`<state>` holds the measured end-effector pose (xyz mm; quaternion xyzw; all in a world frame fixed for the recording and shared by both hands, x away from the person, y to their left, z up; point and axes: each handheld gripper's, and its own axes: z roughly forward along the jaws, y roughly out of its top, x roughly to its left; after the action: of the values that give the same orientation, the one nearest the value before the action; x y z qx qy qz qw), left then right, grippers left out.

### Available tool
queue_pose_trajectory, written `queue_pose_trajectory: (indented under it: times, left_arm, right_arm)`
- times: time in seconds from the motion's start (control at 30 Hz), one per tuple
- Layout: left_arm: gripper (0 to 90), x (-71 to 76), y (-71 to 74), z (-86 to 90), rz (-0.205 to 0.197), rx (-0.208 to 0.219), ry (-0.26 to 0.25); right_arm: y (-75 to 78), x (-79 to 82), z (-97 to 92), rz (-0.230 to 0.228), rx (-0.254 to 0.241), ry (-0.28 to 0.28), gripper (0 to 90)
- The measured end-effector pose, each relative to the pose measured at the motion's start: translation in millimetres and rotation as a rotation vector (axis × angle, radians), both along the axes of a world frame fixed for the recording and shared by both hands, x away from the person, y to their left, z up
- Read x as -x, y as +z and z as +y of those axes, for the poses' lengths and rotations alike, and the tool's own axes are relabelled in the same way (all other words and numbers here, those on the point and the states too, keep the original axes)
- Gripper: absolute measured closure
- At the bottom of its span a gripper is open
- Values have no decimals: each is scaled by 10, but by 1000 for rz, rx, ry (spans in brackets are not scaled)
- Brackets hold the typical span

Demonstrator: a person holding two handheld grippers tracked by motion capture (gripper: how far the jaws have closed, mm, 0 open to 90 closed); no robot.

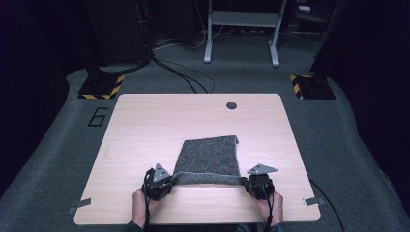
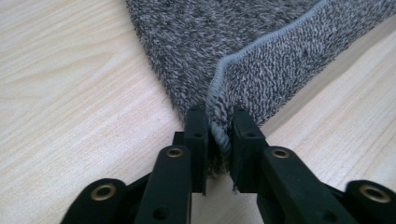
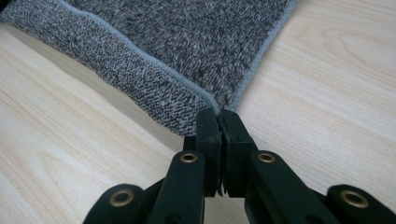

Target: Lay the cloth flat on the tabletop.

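Item: grey towel (image 1: 210, 157), terry pile with a lighter stitched hem; lies on the light wood table (image 1: 145, 125), near the middle and toward the person's edge; far portion flat, near edge raised and turned up between the two claws, with a shadow beneath it.

Left claw (image 1: 170, 180): at the towel's near left corner; in the left gripper view (image 2: 219, 140) its jaws stand narrow with the bunched hem corner pinched between them; fabric fills the gap.

Right claw (image 1: 245, 181): at the towel's near right corner; in the right gripper view (image 3: 219, 126) the jaws are nearly together, clamped on the hem corner where two edges meet.

Hands: left hand (image 1: 142, 203) and right hand (image 1: 273, 205) enter from the bottom of the high view, each gripping its tool; grey three-cornered plate on top of each.

Table: round dark hole (image 1: 231, 105) near the far edge; tape tabs at the near corners.

Surroundings: grey carpeted floor (image 1: 58, 145) with a "6" marked on it; black-and-yellow striped bases (image 1: 101, 87) left and right; a pale metal frame (image 1: 241, 29) beyond; cables on the floor.
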<state>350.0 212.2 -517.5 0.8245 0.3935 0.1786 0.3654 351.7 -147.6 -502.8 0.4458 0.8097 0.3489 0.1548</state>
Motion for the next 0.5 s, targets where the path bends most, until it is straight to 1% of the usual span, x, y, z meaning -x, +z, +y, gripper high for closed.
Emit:
queue_pose_trajectory:
  times: [0.07,0.13,0.17,0.23,0.27,0.3,0.33,0.37,0.4,0.43,0.47,0.5]
  left_arm:
    - [842,-6,12,7,-1,-4,-5]
    - [856,-15,22,21,20,11,-6]
    - [860,-15,22,21,20,11,-6]
    - [865,-33,27,33,24,15,0]
    - [866,-78,47,47,30,25,9]
    - [867,-78,47,47,30,25,9]
    - [868,-165,82,66,26,29,15]
    - [869,-207,106,69,26,25,24]
    - [869,-282,141,86,26,17,16]
    - [869,-359,182,92,24,24,26]
    - [870,-443,230,93,15,25,34]
    - [870,-443,230,93,15,25,34]
  right_arm:
    - [30,-13,1,-7,1,5,879]
    - [65,-17,15,-9,-6,-2,881]
    - [65,-17,15,-9,-6,-2,881]
    - [112,-55,24,-20,0,1,884]
    - [131,-82,23,-26,2,2,884]
    - [131,-82,23,-26,2,2,884]
    - [168,-140,22,-29,-5,-4,885]
    - [196,-200,22,-33,-1,-10,885]
    - [214,-247,18,-37,1,-12,886]
    - [241,-319,10,-42,-9,-14,886]
    - [275,-399,7,-48,-8,-18,886]
    - [275,-399,7,-48,-8,-18,886]
